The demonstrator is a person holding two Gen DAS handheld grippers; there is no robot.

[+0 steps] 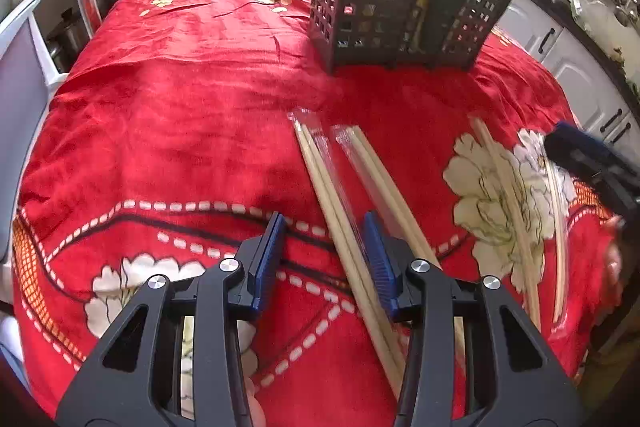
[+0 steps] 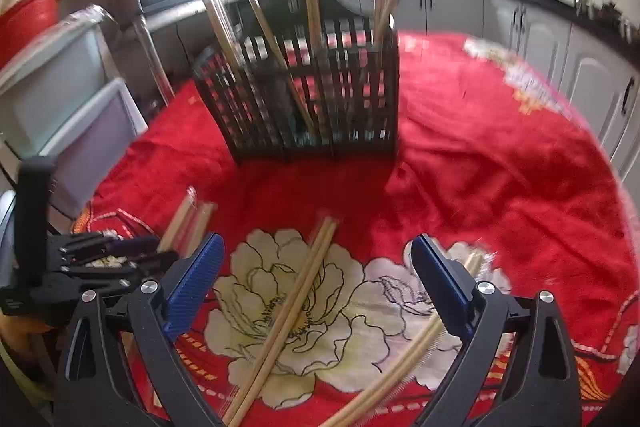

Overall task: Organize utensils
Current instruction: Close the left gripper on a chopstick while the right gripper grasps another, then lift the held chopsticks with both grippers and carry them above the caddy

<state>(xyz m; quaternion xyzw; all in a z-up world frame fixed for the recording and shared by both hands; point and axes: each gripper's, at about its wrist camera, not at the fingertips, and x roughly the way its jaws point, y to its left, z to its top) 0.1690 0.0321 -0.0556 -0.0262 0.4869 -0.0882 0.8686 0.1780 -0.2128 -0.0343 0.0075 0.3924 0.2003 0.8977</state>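
**Chopstick pairs on the red cloth, basket behind them**

In the left wrist view, the left gripper (image 1: 326,247) is seen low over the red flowered tablecloth (image 1: 180,115), its blue pads part-way apart. One wrapped chopstick pair (image 1: 340,223) passes between them, close against the right-hand pad; whether it is pressed cannot be told. A second wrapped pair (image 1: 384,183) lies just beyond that pad. The black lattice basket (image 1: 404,7) stands upright further back, sticks rising from its compartments. The right gripper (image 1: 592,163) appears only as a blurred shape at the cloth's right edge.

In the right wrist view, the right gripper (image 2: 318,283) is shown with fingers spread wide and nothing pinched. A pair of chopsticks (image 2: 296,303) lies slanted between them on a white flower, and another pair (image 2: 404,367) runs under the right finger. Open red cloth is left between these and the basket (image 2: 312,95). White cabinets (image 2: 592,75) border the table on the right.
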